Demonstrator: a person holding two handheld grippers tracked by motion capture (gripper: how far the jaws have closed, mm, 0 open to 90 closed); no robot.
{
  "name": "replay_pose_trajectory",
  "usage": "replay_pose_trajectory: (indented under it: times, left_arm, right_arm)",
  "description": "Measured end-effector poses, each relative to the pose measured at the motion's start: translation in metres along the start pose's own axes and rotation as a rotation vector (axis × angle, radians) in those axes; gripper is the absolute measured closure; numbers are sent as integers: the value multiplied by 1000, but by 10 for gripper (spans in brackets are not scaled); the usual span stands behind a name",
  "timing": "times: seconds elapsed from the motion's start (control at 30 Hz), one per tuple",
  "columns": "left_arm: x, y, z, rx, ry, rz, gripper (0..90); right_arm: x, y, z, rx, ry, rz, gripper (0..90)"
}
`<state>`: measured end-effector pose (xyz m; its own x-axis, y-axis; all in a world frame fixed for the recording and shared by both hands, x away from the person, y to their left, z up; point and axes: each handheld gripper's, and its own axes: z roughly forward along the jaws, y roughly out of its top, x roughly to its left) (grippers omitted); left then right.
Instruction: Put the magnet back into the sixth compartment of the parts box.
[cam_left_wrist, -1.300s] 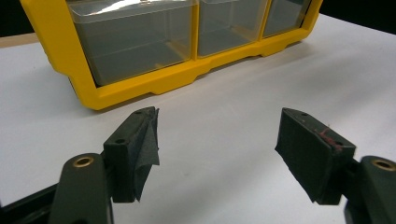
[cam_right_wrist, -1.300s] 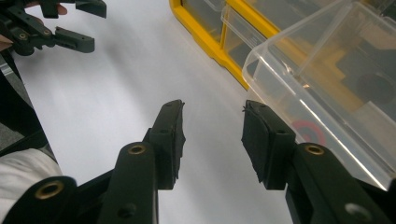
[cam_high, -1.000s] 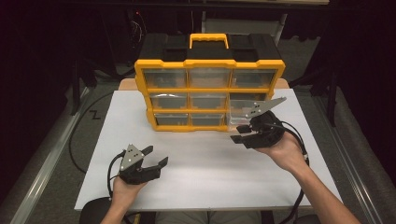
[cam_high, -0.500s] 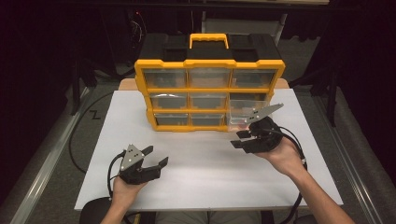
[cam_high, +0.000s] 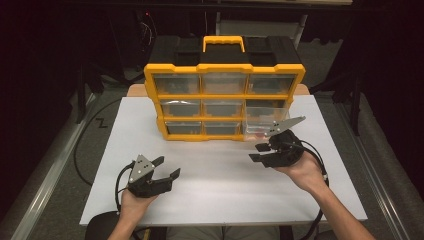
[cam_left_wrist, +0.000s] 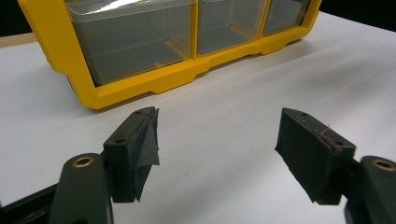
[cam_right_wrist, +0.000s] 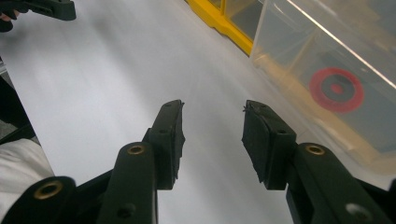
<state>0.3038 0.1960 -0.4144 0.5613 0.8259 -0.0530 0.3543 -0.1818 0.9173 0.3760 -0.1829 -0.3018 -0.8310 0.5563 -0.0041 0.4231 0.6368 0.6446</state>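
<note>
A yellow organiser (cam_high: 224, 70) with clear drawers stands at the back middle of the white table (cam_high: 215, 200). Its lower right drawer (cam_high: 266, 120) is pulled out; a red ring (cam_right_wrist: 336, 88) lies inside it. My right gripper (cam_high: 256, 152) hovers just in front of that drawer, open and empty (cam_right_wrist: 213, 103), with the drawer (cam_right_wrist: 327, 60) off to its right. My left gripper (cam_high: 167, 167) is low at the front left, open wide with nothing in it (cam_left_wrist: 217, 114), and faces the organiser's bottom row (cam_left_wrist: 135, 46).
The organiser has a yellow carry handle (cam_high: 223, 41) on top. Black cables (cam_high: 85, 150) trail off the table's left side. Bare white tabletop lies between the two grippers. The other gripper (cam_right_wrist: 42, 8) shows far off in the right gripper view.
My right gripper has drawn back a little from the pulled-out drawer, toward the person. The left gripper has not moved.
</note>
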Motion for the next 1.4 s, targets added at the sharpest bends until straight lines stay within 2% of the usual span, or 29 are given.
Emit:
replay_pose_trajectory:
  times: [0.2, 0.8, 1.4]
  left_arm:
    - [0, 0, 0, -1, 1, -1, 294]
    - [0, 0, 0, -4, 5, -1, 294]
    - [1, 0, 0, -2, 8, -9, 291]
  right_arm:
    - [-1, -4, 1, -3, -15, 1, 596]
    - [-6, -22, 3, -29, -14, 42, 594]
    - [-9, -34, 7, -55, -8, 61, 576]
